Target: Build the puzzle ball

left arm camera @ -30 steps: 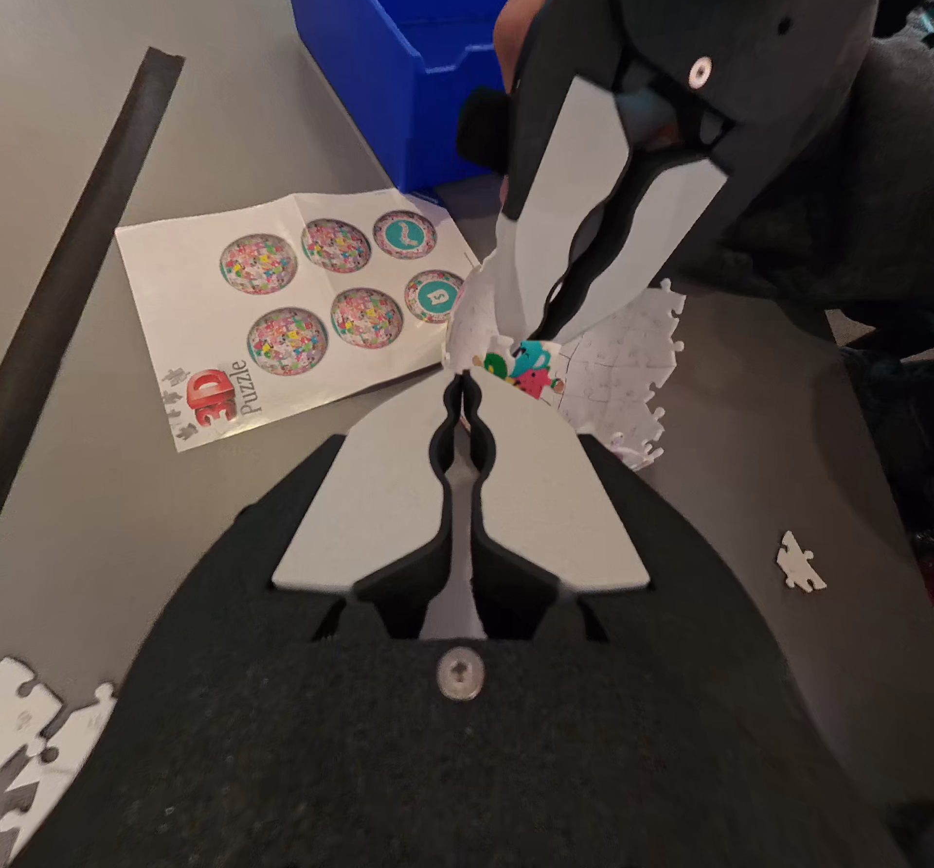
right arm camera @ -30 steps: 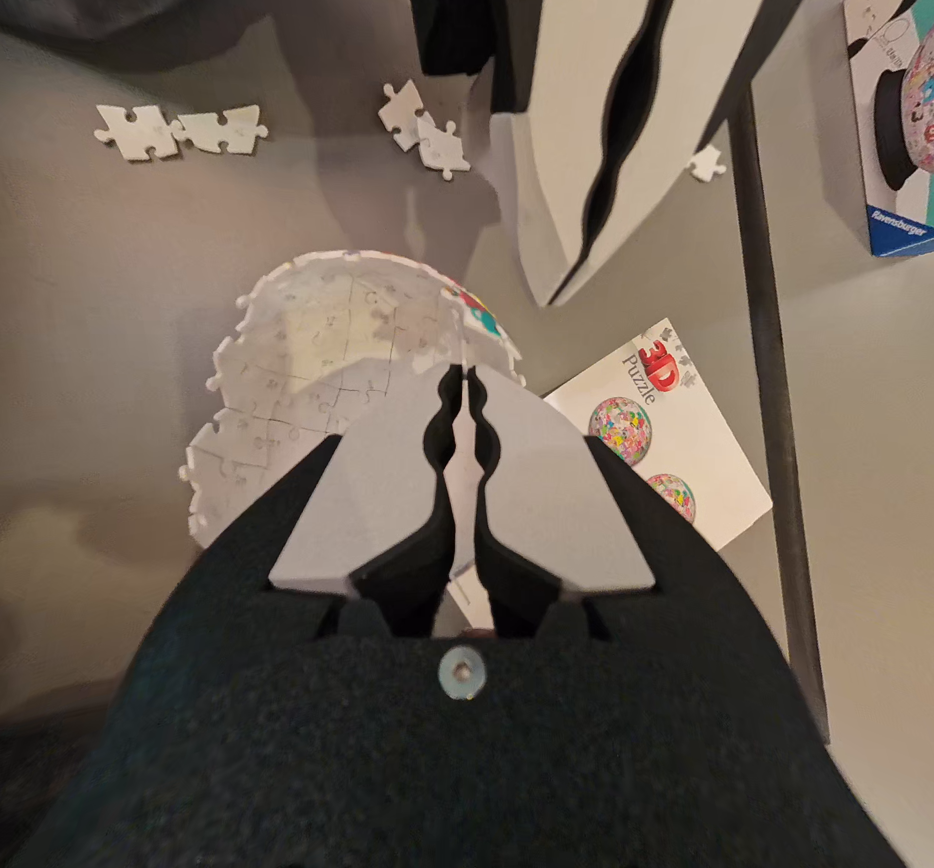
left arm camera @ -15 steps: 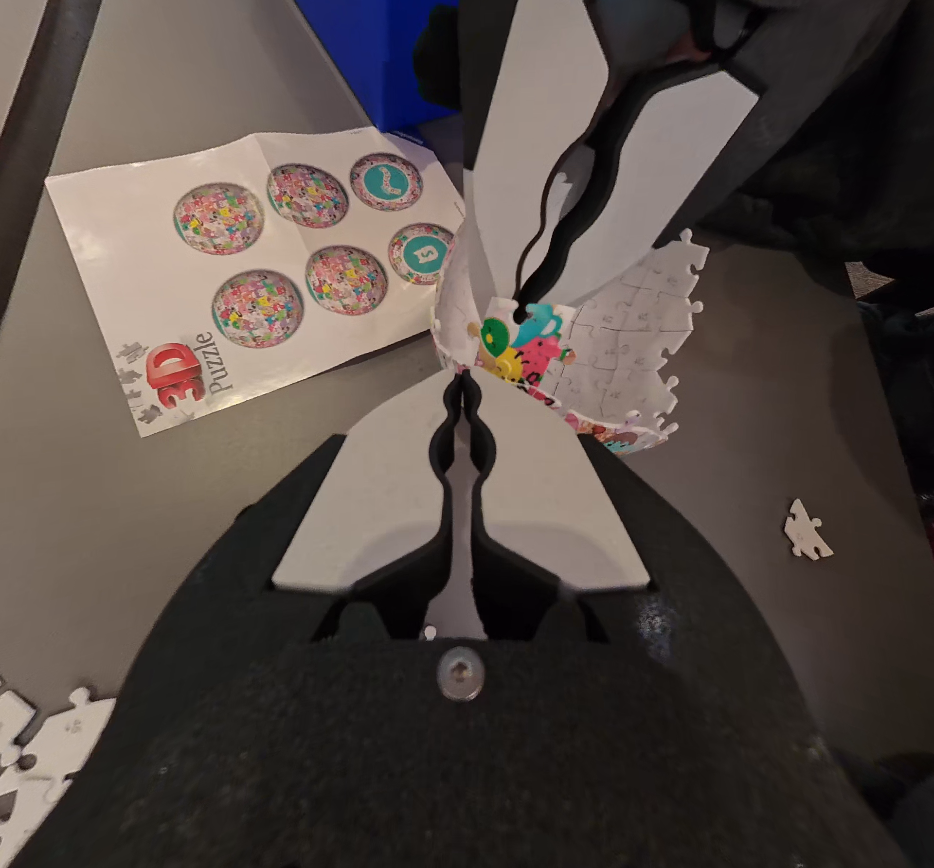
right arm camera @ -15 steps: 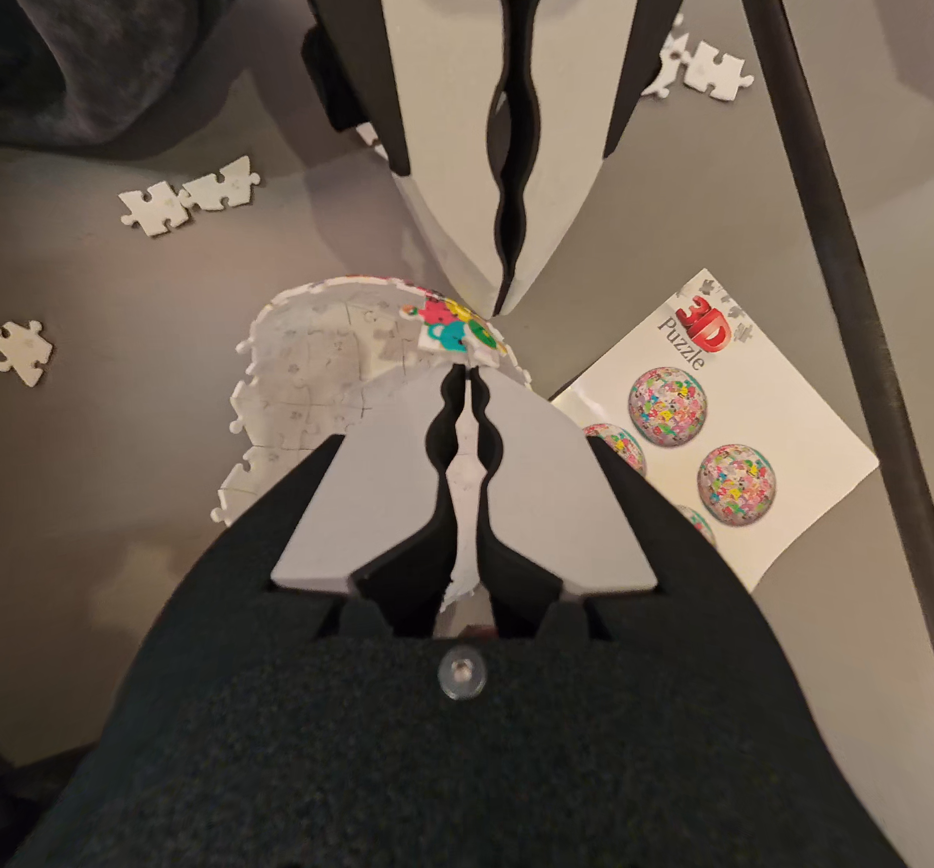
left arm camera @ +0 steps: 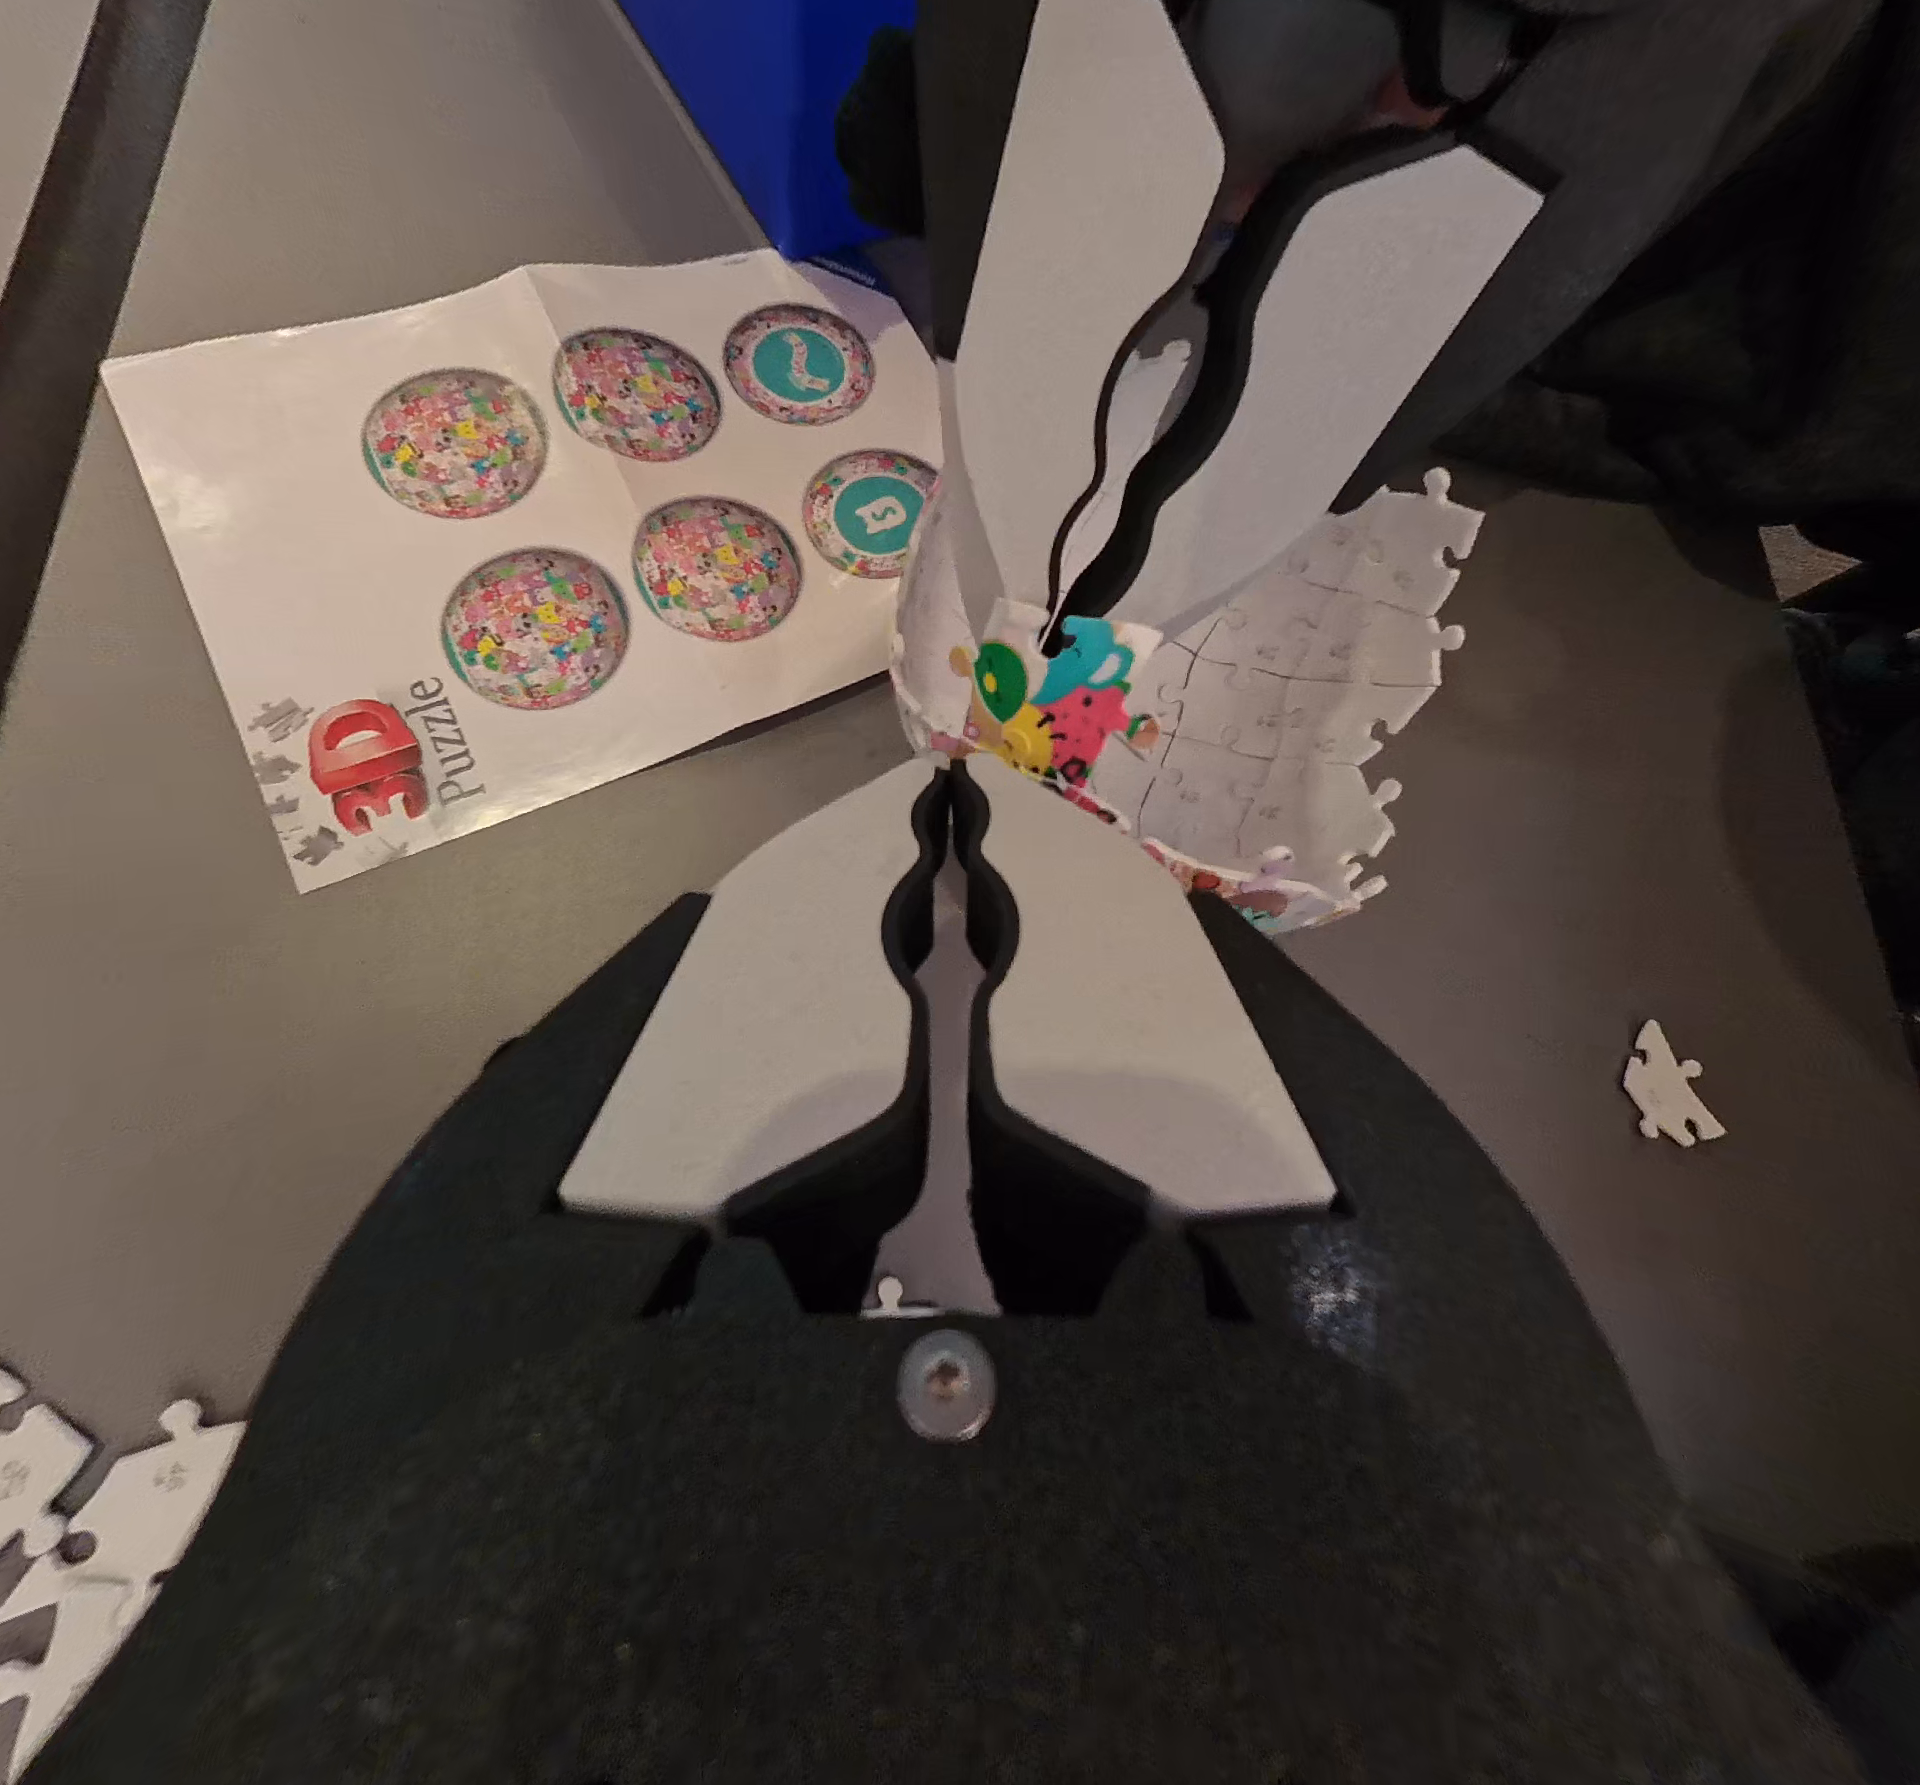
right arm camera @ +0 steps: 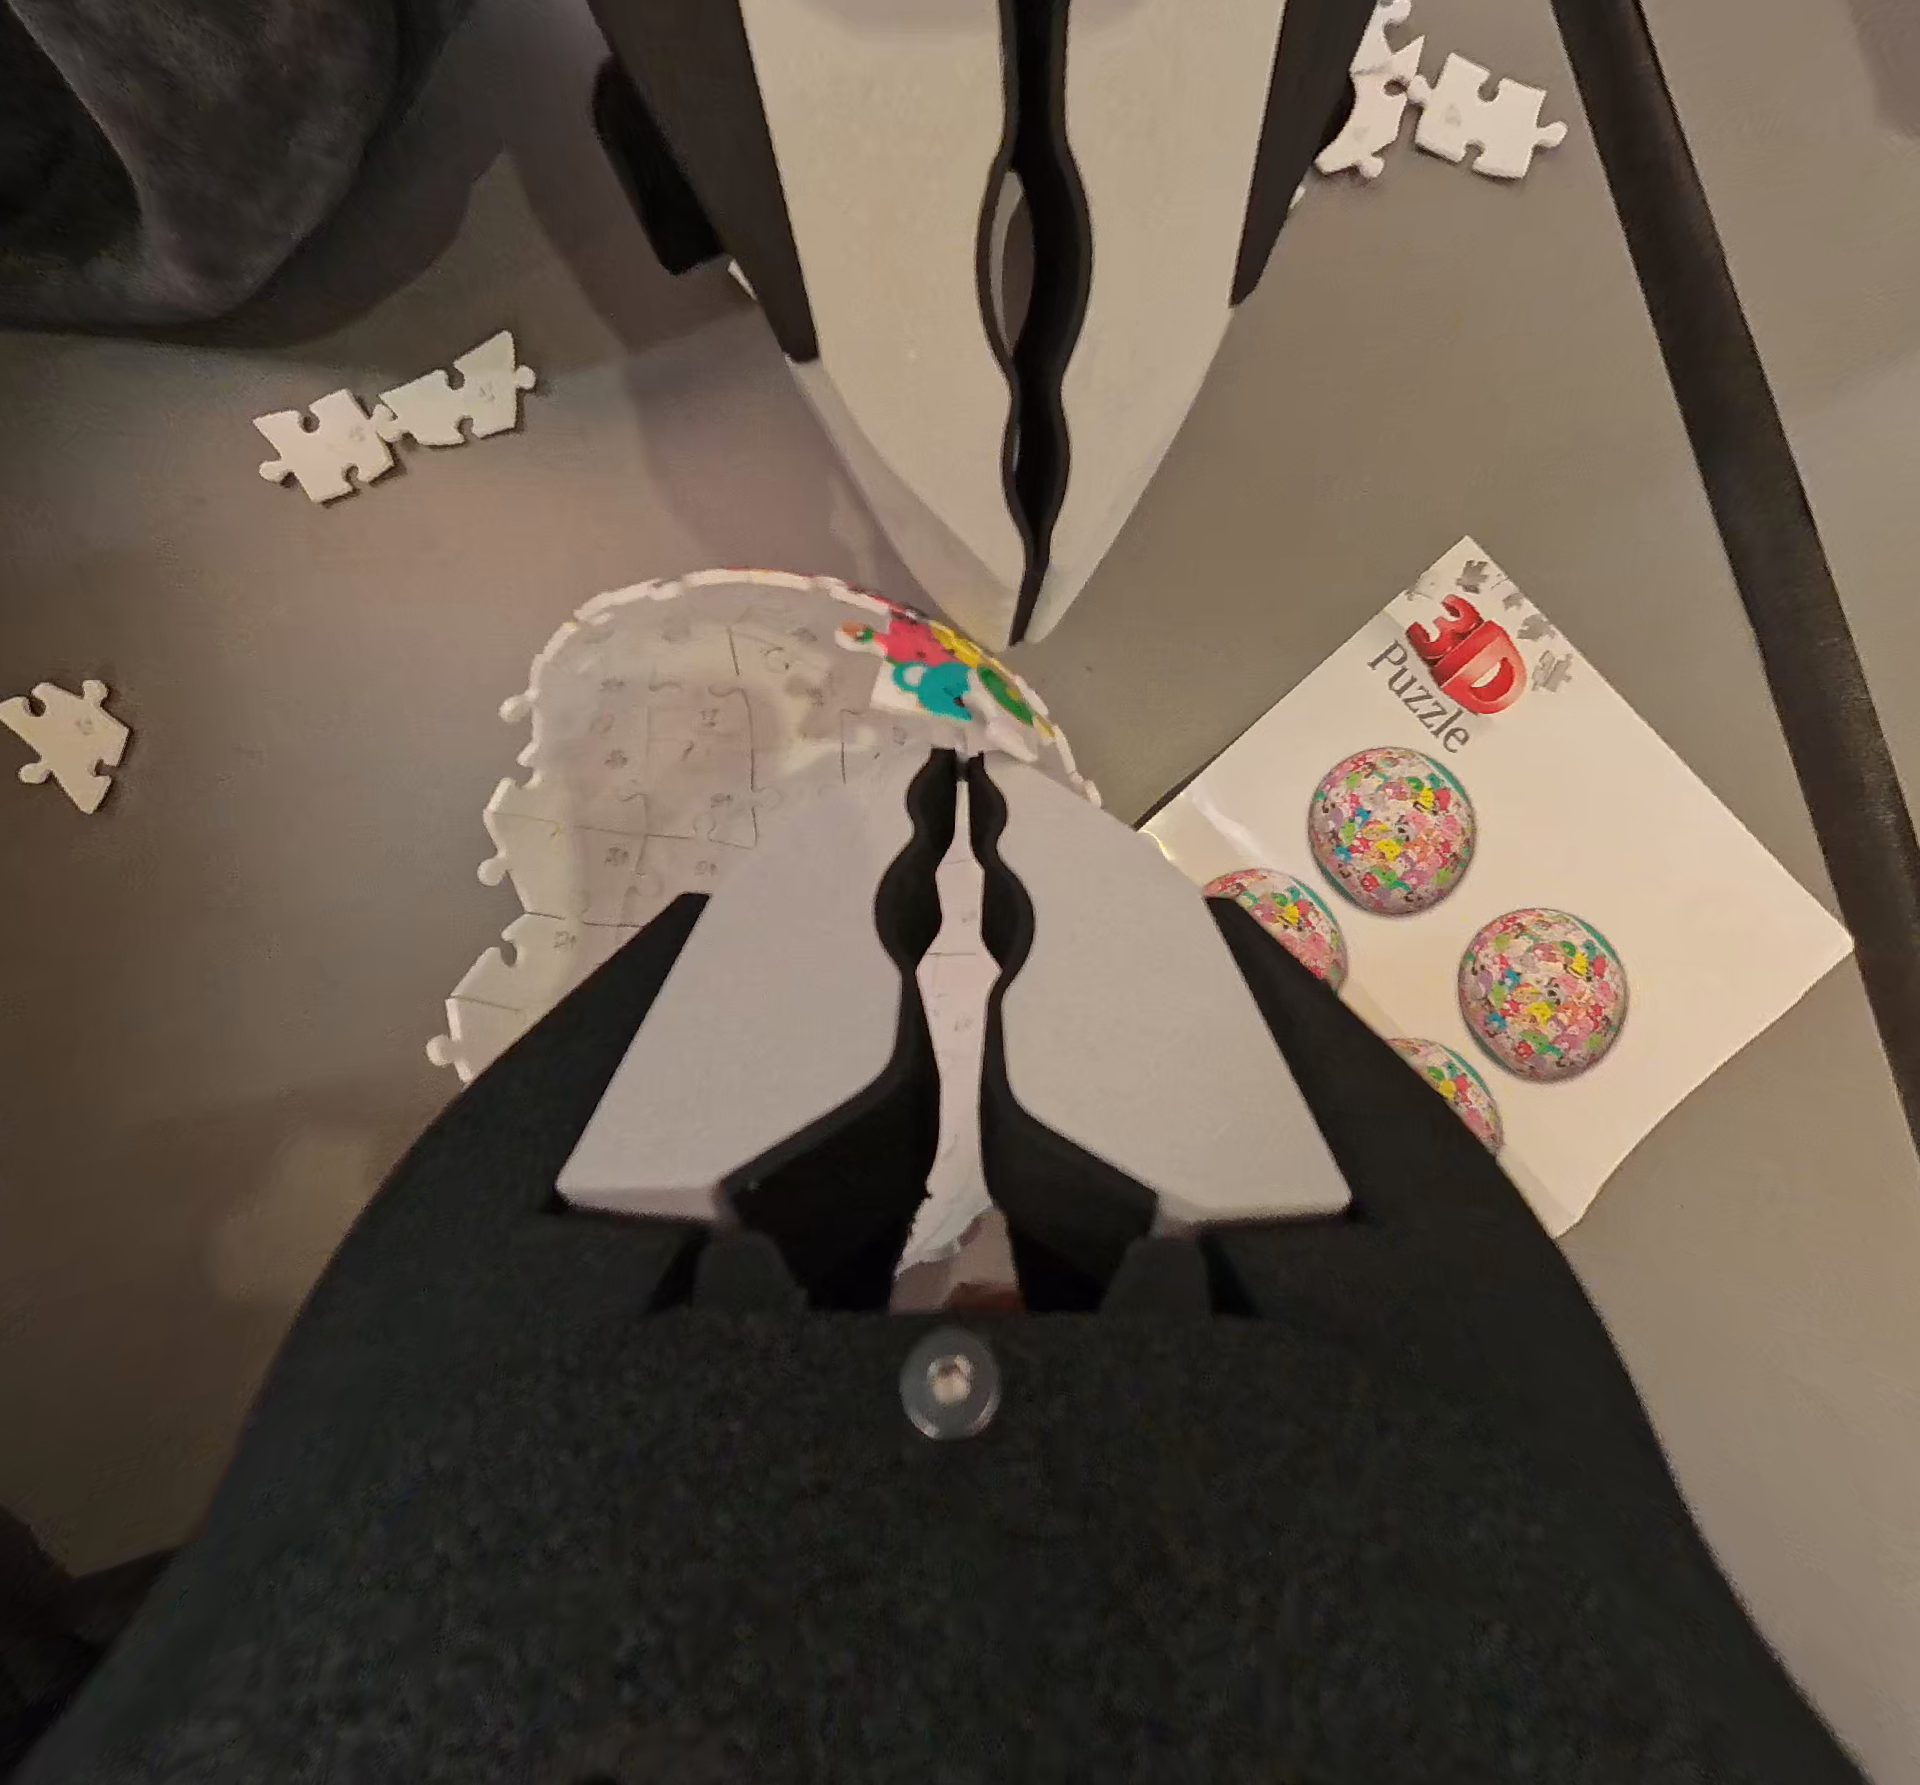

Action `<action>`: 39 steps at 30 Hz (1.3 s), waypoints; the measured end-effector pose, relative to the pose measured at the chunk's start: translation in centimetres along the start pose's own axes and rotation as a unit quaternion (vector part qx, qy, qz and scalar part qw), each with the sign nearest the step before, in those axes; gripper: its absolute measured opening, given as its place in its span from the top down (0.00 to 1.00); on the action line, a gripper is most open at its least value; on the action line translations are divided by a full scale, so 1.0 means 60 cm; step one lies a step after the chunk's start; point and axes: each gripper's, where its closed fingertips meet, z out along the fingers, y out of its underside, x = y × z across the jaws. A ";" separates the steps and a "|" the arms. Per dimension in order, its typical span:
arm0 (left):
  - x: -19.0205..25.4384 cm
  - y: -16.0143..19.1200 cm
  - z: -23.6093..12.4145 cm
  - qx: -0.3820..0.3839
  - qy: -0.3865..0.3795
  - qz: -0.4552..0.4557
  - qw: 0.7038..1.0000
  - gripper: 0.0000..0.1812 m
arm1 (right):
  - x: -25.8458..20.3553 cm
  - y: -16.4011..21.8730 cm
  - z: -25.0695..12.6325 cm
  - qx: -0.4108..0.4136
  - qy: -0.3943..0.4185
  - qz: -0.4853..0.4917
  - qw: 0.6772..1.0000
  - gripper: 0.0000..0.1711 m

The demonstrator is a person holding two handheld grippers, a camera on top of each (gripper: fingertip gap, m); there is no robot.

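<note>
A grey tabletop carries a leaflet, a blue bin and loose pieces. The shell, roughly a half ball, is lifted between both tools. The left hand-held gripper is clenched at its rim; the right hand-held gripper is clenched on it too. Much is left.

Over the last second the 2 grippers have drawn together. The left gripper now meets the rim of the half-built puzzle ball, tip to tip with the right gripper. The ball's colourful patch has turned further into view.
</note>
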 end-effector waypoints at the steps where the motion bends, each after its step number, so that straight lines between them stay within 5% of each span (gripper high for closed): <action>1: -0.002 0.000 -0.001 0.001 -0.002 -0.001 1.000 1.00 | -0.001 0.001 0.000 -0.001 -0.001 0.001 1.000 0.99; 15: -0.006 -0.010 -0.009 0.018 -0.011 0.002 1.000 1.00 | -0.006 -0.002 -0.008 0.000 -0.038 0.095 0.995 0.99; 23: -0.020 -0.028 -0.025 0.050 -0.040 0.001 0.998 1.00 | -0.047 -0.023 -0.043 0.031 -0.076 0.020 0.996 0.99; 29: 0.006 -0.088 -0.083 0.135 -0.046 0.020 0.989 0.90 | -0.019 -0.061 -0.125 0.135 0.000 -0.055 0.989 0.99; 39: 0.121 -0.169 -0.083 0.185 -0.100 0.126 0.969 0.88 | -0.054 -0.081 -0.197 0.157 0.060 -0.086 0.982 0.99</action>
